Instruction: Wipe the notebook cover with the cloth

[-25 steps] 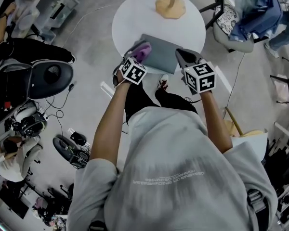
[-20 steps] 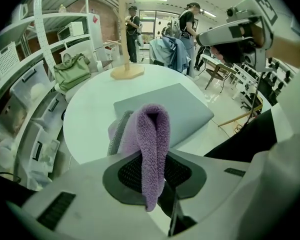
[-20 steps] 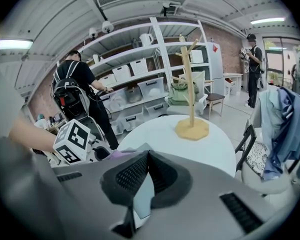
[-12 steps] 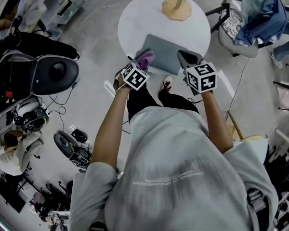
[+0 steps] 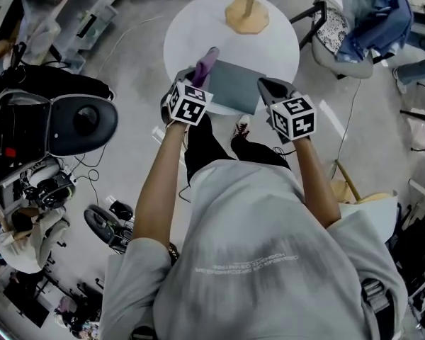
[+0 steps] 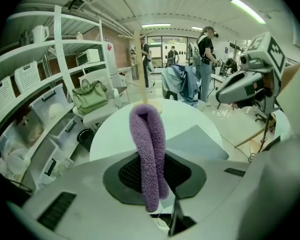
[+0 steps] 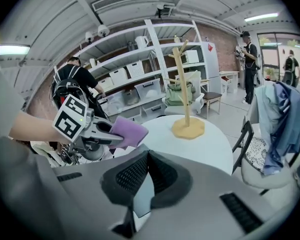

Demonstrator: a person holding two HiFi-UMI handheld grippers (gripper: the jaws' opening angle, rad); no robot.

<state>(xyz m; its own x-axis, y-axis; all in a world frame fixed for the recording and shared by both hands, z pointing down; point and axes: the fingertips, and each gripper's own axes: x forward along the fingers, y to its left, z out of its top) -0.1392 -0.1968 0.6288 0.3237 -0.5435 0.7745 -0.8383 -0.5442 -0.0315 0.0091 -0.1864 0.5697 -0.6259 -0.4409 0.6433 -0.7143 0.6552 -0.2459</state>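
Round table (image 5: 198, 27), left gripper (image 6: 151, 181) clamping cloth (image 6: 147, 134), right gripper (image 7: 140, 184) pinching notebook (image 5: 234, 87), grip hidden overhead

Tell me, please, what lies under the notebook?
Only the white table shows under the notebook, whose near edge the right claw grips. The tabletop directly beneath it is covered, so anything there cannot be seen.
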